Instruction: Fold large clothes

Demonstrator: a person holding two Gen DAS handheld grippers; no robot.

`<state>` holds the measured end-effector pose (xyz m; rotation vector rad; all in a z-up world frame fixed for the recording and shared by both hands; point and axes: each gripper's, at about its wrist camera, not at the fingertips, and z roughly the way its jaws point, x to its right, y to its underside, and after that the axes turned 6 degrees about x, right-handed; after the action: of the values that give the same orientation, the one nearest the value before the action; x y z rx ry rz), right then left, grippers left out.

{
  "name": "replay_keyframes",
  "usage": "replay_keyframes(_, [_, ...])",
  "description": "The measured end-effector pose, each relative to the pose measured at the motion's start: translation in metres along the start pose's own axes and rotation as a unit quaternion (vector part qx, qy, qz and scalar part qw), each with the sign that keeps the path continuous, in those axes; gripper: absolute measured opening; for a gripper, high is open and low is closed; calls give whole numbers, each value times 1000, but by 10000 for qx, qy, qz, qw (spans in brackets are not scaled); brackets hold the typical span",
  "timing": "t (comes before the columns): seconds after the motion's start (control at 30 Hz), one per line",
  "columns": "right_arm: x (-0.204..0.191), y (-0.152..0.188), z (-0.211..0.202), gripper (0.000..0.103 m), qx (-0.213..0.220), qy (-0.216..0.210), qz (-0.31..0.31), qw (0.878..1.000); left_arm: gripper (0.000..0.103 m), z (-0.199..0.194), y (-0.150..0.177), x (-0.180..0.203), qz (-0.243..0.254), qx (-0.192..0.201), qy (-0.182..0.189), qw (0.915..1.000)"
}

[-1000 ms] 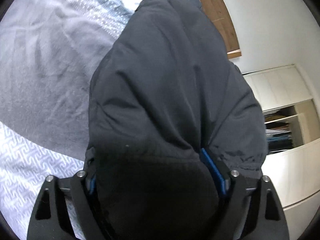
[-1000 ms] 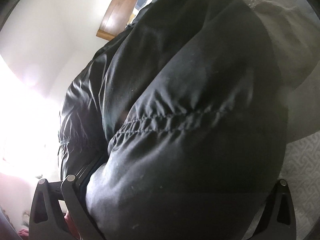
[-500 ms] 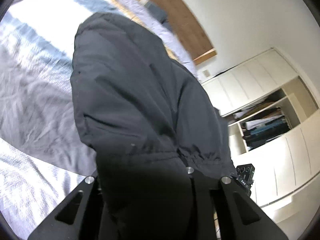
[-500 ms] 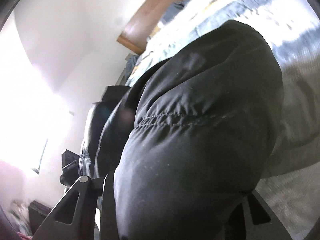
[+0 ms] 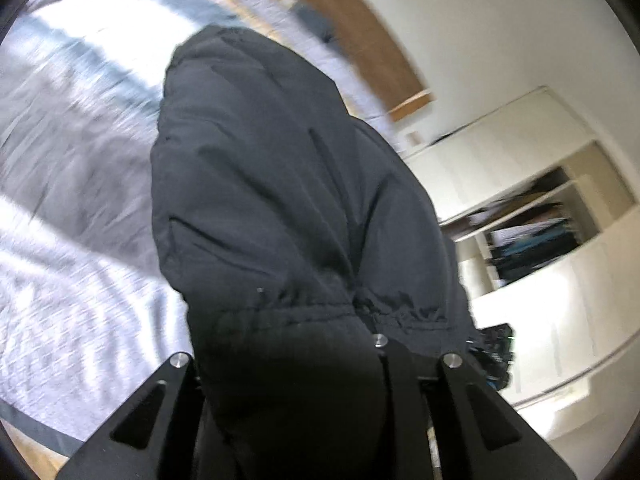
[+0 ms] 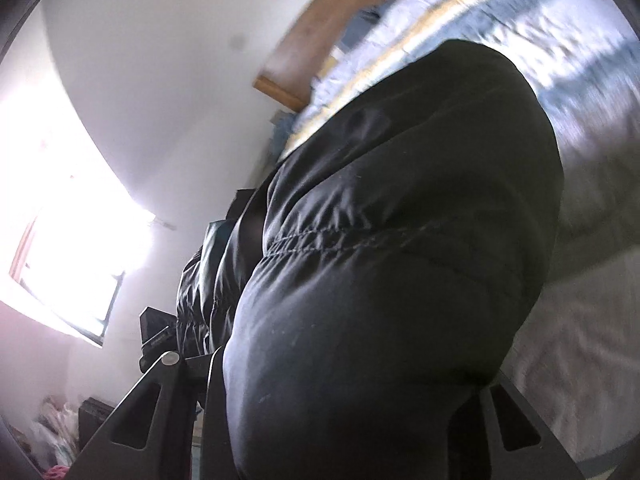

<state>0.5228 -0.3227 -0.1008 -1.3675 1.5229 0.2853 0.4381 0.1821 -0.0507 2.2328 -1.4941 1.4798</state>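
A large black padded jacket hangs from both grippers above the bed. In the left wrist view my left gripper is shut on its elastic hem, and the cloth covers the fingertips. In the right wrist view the same jacket fills the middle, and my right gripper is shut on it with its fingertips buried in the fabric. The other gripper shows as a black block at the jacket's far side.
A bed with a grey patterned cover lies below, with a wooden headboard at the far end. White wardrobe with open shelves stands right of the left view. A bright window is at the left of the right view.
Both grippers have lifted and swung with the jacket, so more of the room, wardrobe and window shows. The views are motion blurred. The grip on the jacket has not changed.
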Motion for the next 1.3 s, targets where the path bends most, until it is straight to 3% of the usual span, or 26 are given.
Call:
replay_keyframes(0.1, [28,6,8,40,-42,457,106,9989,22,12,-1,-29,-35,-150,-425,9990])
replay_keyframes(0.23, [54,6,1,71,105,1279,50,9917,38,6,-5,-44,160,-299,-674,9972])
replay_keyframes(0.33, [51,7,-9,84,158,1568,-74,9875,45,-16,-14,-53,2,-292,-661,9974])
replay_keyframes(0.6, [36,7,-58,90,832,2108,215,9737,50,-80,-37,-66,-345,346,-976,9940])
replay_keyframes(0.77, [3,22,-93,90,1038,2262,-34,9685,50,-130,-28,-41,-165,732,-1232,9895])
replay_keyframes(0.93, [-13,49,-144,91,1075,2301,-334,9666,50,-154,10,-12,193,827,-1563,9841])
replay_keyframes(1.2, [-83,117,-168,95,1059,2306,-994,9621,50,-179,96,45,796,1045,-1909,9728])
replay_keyframes(1.3, [-112,143,-178,101,1157,2338,-1293,9567,61,-189,134,81,1246,1239,-2117,9614])
